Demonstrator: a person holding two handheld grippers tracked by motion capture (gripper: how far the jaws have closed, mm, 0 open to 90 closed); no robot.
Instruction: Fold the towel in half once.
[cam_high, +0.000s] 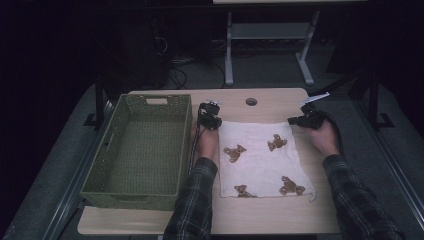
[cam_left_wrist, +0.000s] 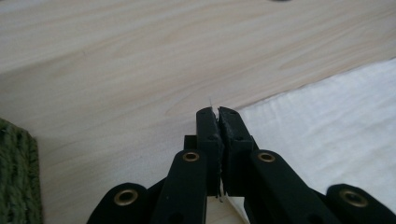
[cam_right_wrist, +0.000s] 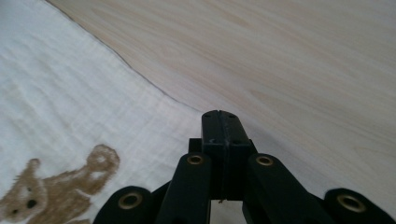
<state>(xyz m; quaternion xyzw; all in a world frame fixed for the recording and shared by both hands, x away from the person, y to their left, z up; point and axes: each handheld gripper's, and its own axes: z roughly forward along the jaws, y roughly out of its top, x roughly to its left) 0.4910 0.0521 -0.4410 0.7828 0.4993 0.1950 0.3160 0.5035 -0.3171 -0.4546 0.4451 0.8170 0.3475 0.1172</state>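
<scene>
1. The table is a pale wood-grain top with rounded corners and a round cable hole near its far edge.
2. A green woven basket, rectangular with a slot handle in its far wall, stands on the left part of the table, just beside the cloth.
3. The cloth is a white, finely crinkled, roughly square piece lying flat on the table, right of the basket, between the person's two hands. It is printed with brown teddy bears; no writing can be read anywhere.
4. The left gripper sits at the cloth's far left corner. In the left gripper view its black jaws are drawn together, with the cloth's corner edge pinched between them and a thread showing at the tips.
5. The right gripper is at the far right corner. In the right gripper view its jaws are pressed fully together just at the cloth's edge; whether fabric is caught between them cannot be told.
</scene>
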